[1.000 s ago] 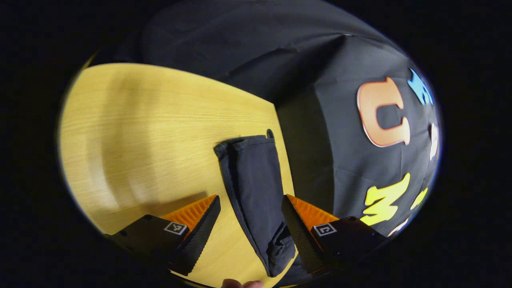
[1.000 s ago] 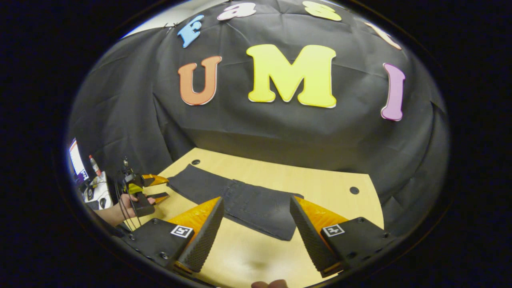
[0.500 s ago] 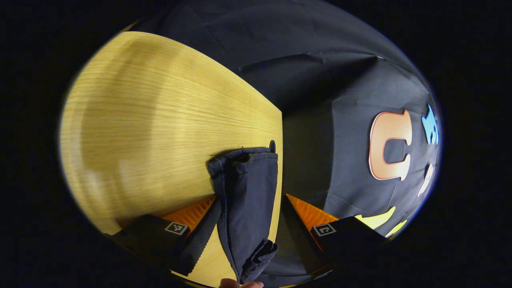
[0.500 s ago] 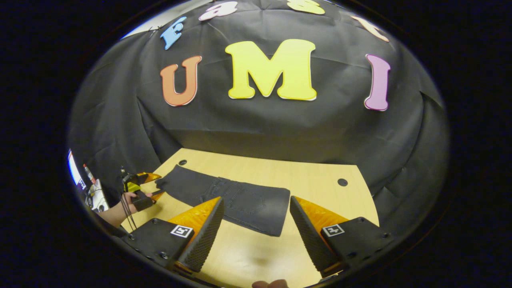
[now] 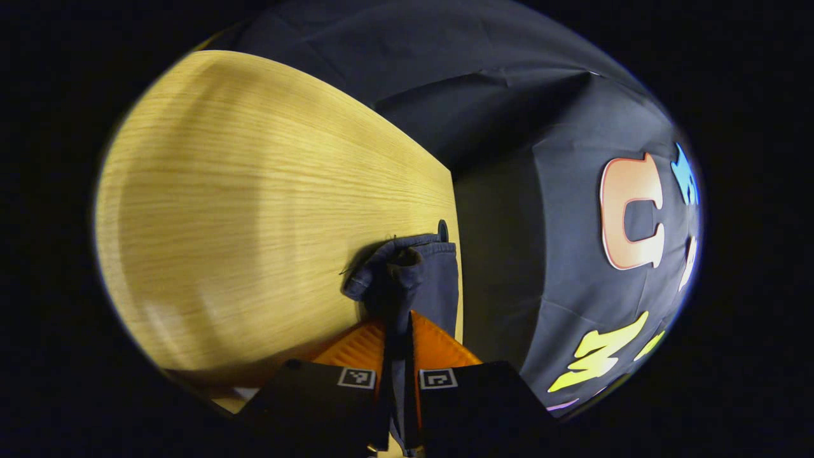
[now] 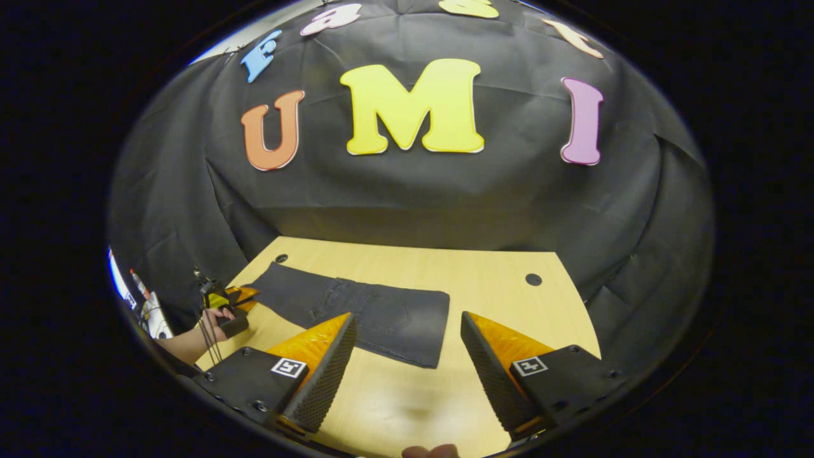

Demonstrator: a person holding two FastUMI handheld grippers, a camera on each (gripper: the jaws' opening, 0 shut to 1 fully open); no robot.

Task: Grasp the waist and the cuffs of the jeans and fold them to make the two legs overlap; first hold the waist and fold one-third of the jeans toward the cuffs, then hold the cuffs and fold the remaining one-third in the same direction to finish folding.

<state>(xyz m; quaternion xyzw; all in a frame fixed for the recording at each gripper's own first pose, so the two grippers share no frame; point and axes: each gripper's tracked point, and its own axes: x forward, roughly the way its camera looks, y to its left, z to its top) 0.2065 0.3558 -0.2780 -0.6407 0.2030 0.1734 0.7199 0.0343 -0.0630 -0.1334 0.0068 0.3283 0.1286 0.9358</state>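
In the left gripper view, the left gripper (image 5: 399, 331) is seen clenched on the dark denim jeans (image 5: 413, 280), a bunched fold of the cloth being pinched between its two fingers (image 5: 359, 346) at the cuff end. That end is gathered and slightly raised near the edge of the light wooden table (image 5: 254, 210), just beside a small round dark hole (image 5: 442, 229) in the tabletop. In the right gripper view, the jeans (image 6: 356, 308) are shown spread flat along the far left part of the table (image 6: 483, 286), with the legs overlapped and the wider waist end lying nearest the right gripper (image 6: 407, 356). The right gripper is held released, its fingers wide apart above bare tabletop, nothing being touched by them, and the waist end of the jeans lies just beyond the gap. The left gripper (image 6: 238, 299) is also seen farther off at the left end of the cloth, held by a hand (image 6: 213, 320) with a bare forearm. A second round hole (image 6: 533, 279) is seen toward the far right of the tabletop.
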